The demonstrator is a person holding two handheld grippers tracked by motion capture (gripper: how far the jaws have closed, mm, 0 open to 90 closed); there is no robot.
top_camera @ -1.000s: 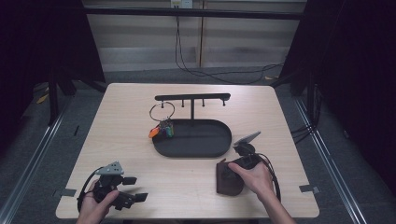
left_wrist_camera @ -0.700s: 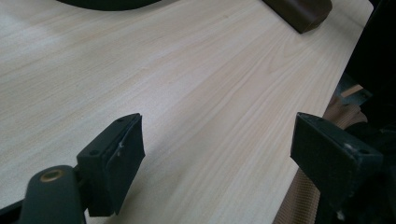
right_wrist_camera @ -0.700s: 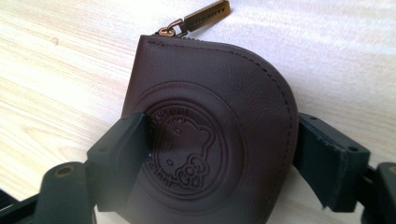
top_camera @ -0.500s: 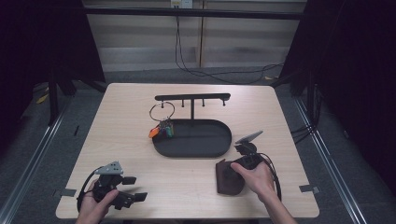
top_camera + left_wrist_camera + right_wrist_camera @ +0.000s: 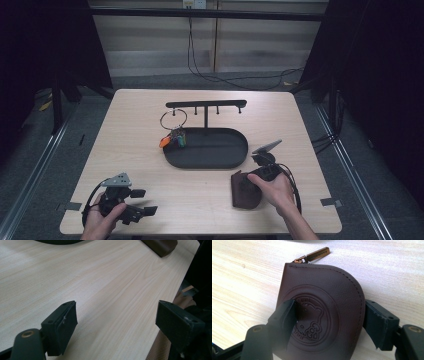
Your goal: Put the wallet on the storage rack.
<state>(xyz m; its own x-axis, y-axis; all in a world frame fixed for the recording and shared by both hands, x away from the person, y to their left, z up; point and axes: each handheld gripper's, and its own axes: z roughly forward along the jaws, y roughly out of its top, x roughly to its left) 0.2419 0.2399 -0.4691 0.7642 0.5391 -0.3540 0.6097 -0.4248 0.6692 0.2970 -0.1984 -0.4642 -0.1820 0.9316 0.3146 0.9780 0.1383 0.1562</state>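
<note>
We take the dark oval tray [image 5: 240,150] with its black T-shaped hanging rack [image 5: 206,104] as our landmark. The small brown leather coin pouch [image 5: 245,190], embossed with a round cartoon emblem and closed by a brass zip pull [image 5: 314,254], lies flat on the pale wooden table [image 5: 150,165] just in front of the tray's right end.

As we judge it, the work is at its start — the pouch has been gripped but not yet lifted, and carrying it off and setting it down are left to do. A key ring with an orange tag and coloured keys [image 5: 172,139] hangs at the tray's left rim; whether it belongs to the job we cannot say.

The right gripper [image 5: 329,322] has just been narrowing its jaws, with the pouch between them. One pad lies over the embossed face and the other sits at the curved right edge; they seem to pinch the leather, though the contact on the right side is hard to make out. The right hand [image 5: 272,192] wraps the gripper body from behind, pointed low across the table.

The left gripper [image 5: 131,200] rests well to the front-left of the tray — its jaws spread wide over bare wood, holding nothing, with the left hand [image 5: 102,217] curled around it.
</note>
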